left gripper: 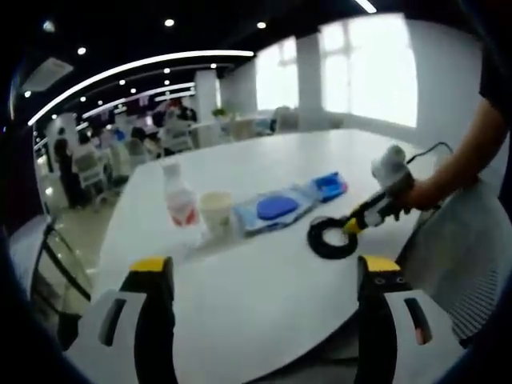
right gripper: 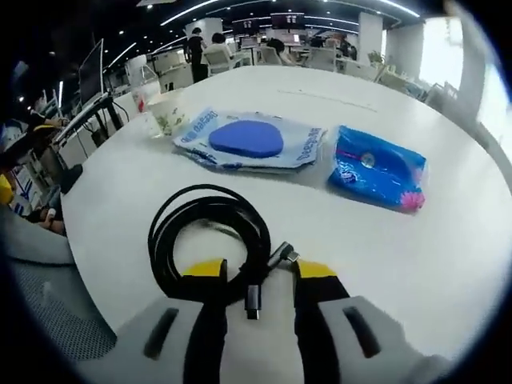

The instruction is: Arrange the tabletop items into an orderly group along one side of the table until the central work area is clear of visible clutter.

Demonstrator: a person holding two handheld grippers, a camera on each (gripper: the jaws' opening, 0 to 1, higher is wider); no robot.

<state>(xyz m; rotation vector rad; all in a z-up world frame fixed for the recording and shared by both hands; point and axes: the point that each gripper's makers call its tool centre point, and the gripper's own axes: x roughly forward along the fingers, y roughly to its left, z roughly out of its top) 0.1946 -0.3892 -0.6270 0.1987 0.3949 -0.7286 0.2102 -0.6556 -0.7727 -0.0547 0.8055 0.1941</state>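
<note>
We pinch the coiled black cable (right gripper: pixel 210 236) with the right gripper (right gripper: pixel 254 276) fingers; left gripper (left gripper: pixel 264 276) fingers spread. Beyond the cable, paper cup (left gripper: pixel 217 213), bottle (left gripper: pixel 179 197) and packets (right gripper: pixel 250 141) wait ungrouped.

White worktop (right gripper: pixel 448 264) all the way across. On it, a black coiled cable (right gripper: pixel 210 240) with silver plug ends. Beside that, a bright blue packet (right gripper: pixel 378 168) with white print and a pink flower at one corner. A clear wrapper (right gripper: pixel 248 144) with blue lettering shows a solid blue pad inside. The paper cup (left gripper: pixel 217 213) is cream with a green leafy pattern; the bottle (left gripper: pixel 180 200) is white with a red label. Both grippers: yellow tips on black fingers, pale grey bodies.
</note>
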